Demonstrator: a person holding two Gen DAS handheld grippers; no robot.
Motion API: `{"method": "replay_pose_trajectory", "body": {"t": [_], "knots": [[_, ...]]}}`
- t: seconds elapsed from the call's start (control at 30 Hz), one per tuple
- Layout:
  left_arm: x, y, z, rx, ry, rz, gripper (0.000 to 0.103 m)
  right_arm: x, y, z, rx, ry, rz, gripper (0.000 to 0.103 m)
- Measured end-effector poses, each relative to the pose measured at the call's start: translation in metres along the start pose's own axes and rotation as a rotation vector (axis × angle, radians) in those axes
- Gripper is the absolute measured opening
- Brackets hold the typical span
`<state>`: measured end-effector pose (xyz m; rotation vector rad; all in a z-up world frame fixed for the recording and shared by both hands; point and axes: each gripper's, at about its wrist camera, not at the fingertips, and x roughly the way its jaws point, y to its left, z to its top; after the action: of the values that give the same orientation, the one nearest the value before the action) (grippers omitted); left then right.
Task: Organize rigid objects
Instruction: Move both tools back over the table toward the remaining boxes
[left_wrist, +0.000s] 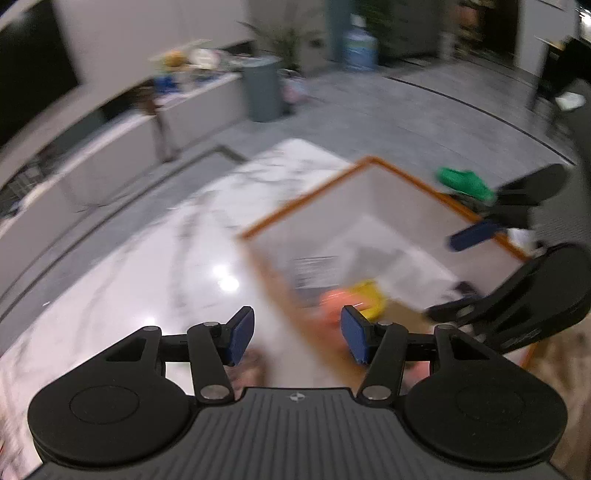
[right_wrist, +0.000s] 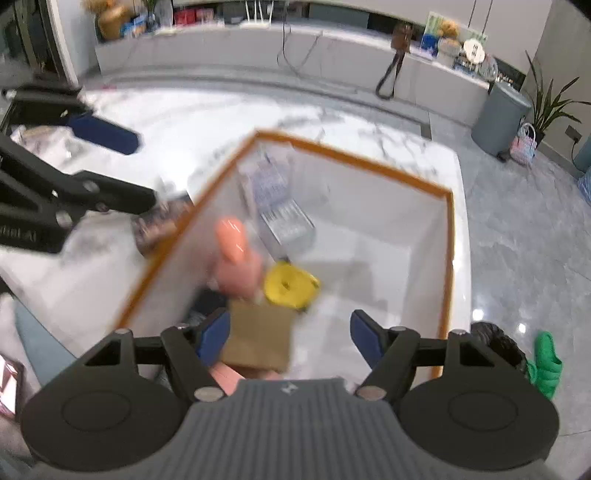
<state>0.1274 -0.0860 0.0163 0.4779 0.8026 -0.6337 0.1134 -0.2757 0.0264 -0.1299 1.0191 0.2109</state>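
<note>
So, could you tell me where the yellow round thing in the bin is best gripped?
Probably across its outer rim, coming straight down from above: the yellow round thing seems to lie flat on the floor of the orange-rimmed bin, with the peach object close at its left. Blur hides finer detail.

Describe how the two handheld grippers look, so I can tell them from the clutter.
Both match: the left gripper and right gripper have matte black linkage arms with silver pivot pins, round black discs either side, dark blue fingertip pads and a ribbed grey body bearing a small white logo.
</note>
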Motion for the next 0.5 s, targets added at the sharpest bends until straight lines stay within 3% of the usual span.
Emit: {"method": "replay_pose_trajectory", "body": {"t": [0.23,0.4,0.5], "knots": [[-0.024,0.060,-0.046,-0.124,-0.007,0.075,0.061,-0.006,0.047,0.023,-0.040,-0.102,0.057,0.072],[-0.028,0.068,-0.072,-0.070,0.036,0.113,0.047,0.001,0.094,0.032,-0.135,-0.120,0.095,0.073],[-0.018,0.060,-0.091,-0.003,0.083,0.145,0.043,0.014,0.120,0.033,-0.201,-0.094,0.107,0.079]]}}
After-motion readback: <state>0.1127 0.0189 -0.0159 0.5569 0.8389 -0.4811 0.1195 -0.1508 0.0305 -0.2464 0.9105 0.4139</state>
